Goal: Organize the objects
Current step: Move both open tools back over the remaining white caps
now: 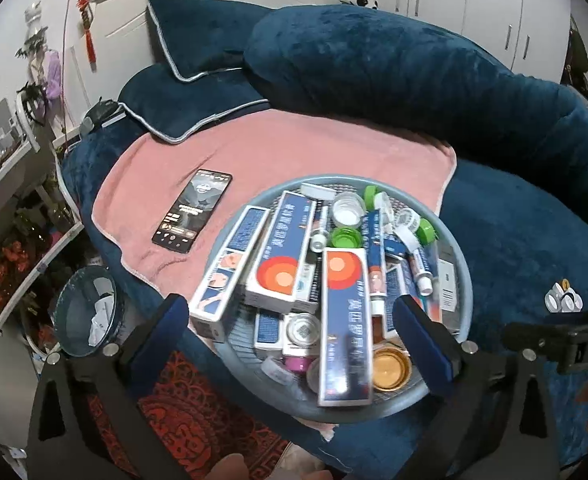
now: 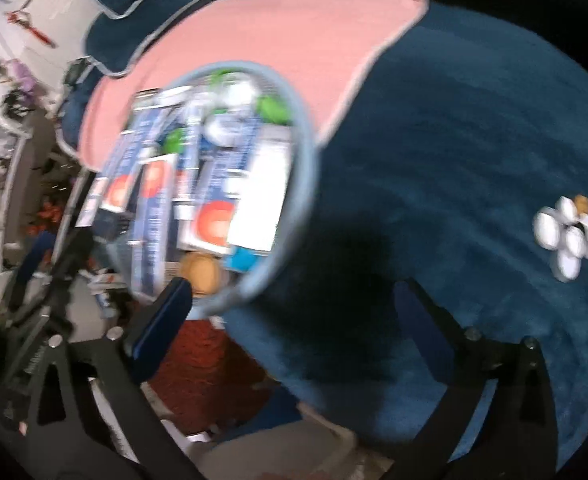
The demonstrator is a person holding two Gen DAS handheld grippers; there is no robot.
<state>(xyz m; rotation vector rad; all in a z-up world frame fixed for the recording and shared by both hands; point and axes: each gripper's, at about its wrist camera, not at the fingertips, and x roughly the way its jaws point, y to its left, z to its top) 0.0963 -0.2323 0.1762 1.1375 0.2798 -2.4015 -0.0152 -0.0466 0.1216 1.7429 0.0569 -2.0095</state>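
A round grey-blue basket sits on the bed, piled with blue-and-white medicine boxes, tubes, green caps and small jars. One long blue box with an orange circle lies on top, beside an amber jar. My left gripper is open, its blue pads astride the near part of the basket, holding nothing. In the blurred right wrist view, my right gripper is open and empty over the dark blue bedcover, just right of the basket. A cluster of small white caps lies further right.
A phone lies on the pink towel left of the basket. Blue pillows and a rolled blue blanket fill the back. A bin, shelves and a red rug stand at the bed's left.
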